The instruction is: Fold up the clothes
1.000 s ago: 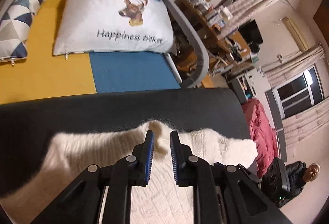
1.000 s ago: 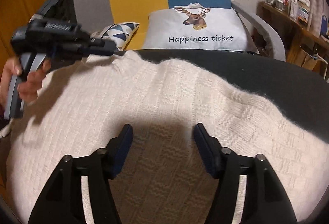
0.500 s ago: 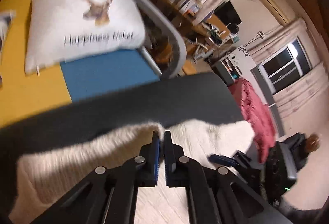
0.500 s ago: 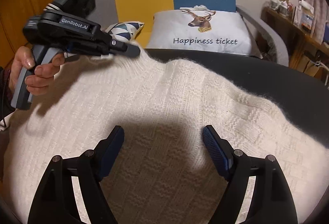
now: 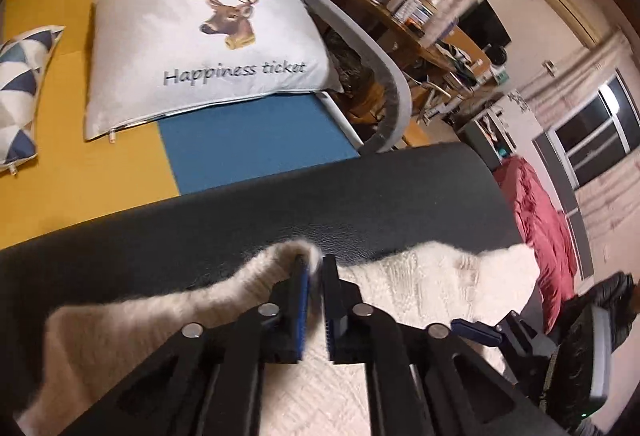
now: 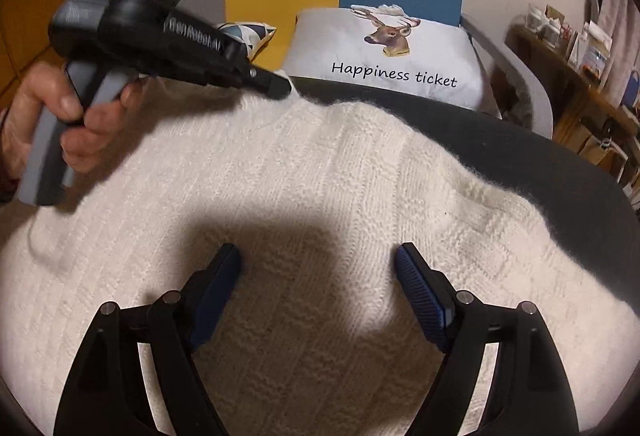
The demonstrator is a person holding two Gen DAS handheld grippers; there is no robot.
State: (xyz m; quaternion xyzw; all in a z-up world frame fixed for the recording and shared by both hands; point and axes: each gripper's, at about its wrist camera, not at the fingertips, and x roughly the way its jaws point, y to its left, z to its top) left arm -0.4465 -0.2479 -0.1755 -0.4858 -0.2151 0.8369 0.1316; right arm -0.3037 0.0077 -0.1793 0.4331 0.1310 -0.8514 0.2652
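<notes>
Left tool [image 5: 314, 270] at sweater [image 6: 320, 176] edge

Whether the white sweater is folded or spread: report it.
Mostly spread. The white knit sweater lies in one flat layer across the dark surface; only its far edge is pinched up in the left claw.

Warm dim indoor light, heavy fisheye.
Black vignette corners; gripper shadow at 6 o'clock on sweater [image 6: 320, 164]; left gripper [image 6: 276, 86] motion-blurred.
</notes>
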